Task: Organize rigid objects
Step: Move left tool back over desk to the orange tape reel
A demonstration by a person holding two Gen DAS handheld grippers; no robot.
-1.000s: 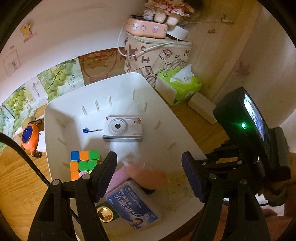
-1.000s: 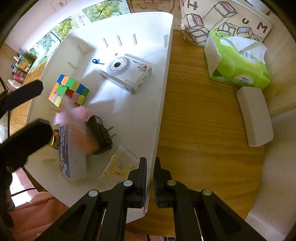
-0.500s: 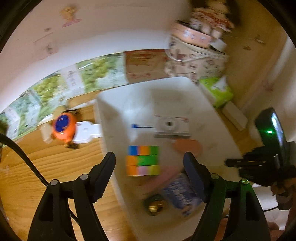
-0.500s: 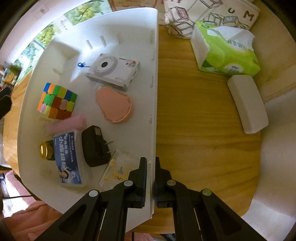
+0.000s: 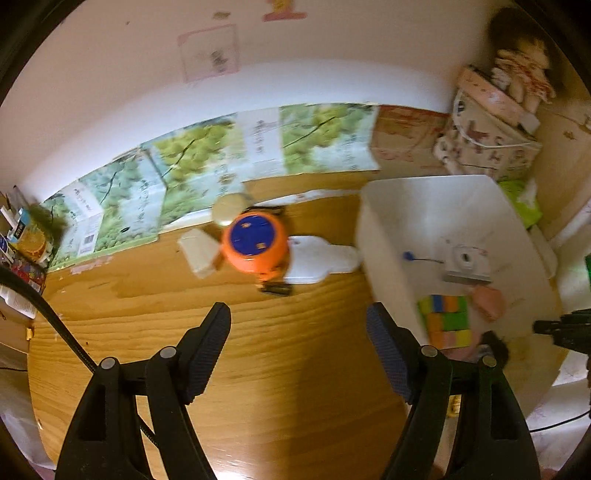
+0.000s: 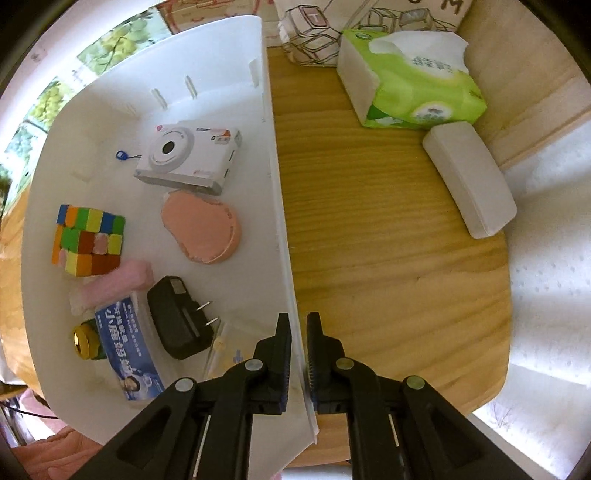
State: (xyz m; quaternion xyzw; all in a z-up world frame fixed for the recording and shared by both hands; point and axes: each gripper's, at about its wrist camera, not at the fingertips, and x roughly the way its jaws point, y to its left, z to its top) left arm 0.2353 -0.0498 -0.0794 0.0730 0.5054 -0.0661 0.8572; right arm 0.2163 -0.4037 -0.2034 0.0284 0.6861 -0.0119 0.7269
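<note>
Lower centre of the right wrist view, right gripper [image 6: 298, 354] pinches the thin right wall of the white plastic bin [image 6: 275, 155], jaws nearly pressed together with the wall between them. Inside the bin, upper middle: white compact camera [image 6: 188, 158] with a small blue strap tag [image 6: 120, 155] to its left, pink heart-shaped compact [image 6: 201, 229] just below it. Left side: multicolour puzzle cube [image 6: 88, 240], pink eraser-like block [image 6: 118, 286] under it, black plug charger [image 6: 177, 317], clear box with blue label and Chinese writing [image 6: 127, 354], not readable at this size, small gold-capped jar [image 6: 85, 343]. Right of the bin on the wooden tabletop [image 6: 388, 258]: green tissue pack [image 6: 410, 81] with blurred Chinese print, white oblong case [image 6: 469, 181], printed bag [image 6: 369, 22] at top with letter blocks, "M" legible.

Left wrist view, blurred: left gripper [image 5: 298, 345] spread wide, nothing between the jaws, over bare wood. Orange round gadget with blue top [image 5: 255, 245] sits upper centre, on a white flat piece [image 5: 321, 258], well left of the bin. Grape-print cartons [image 5: 221, 158] line the wall, text unreadable
</note>
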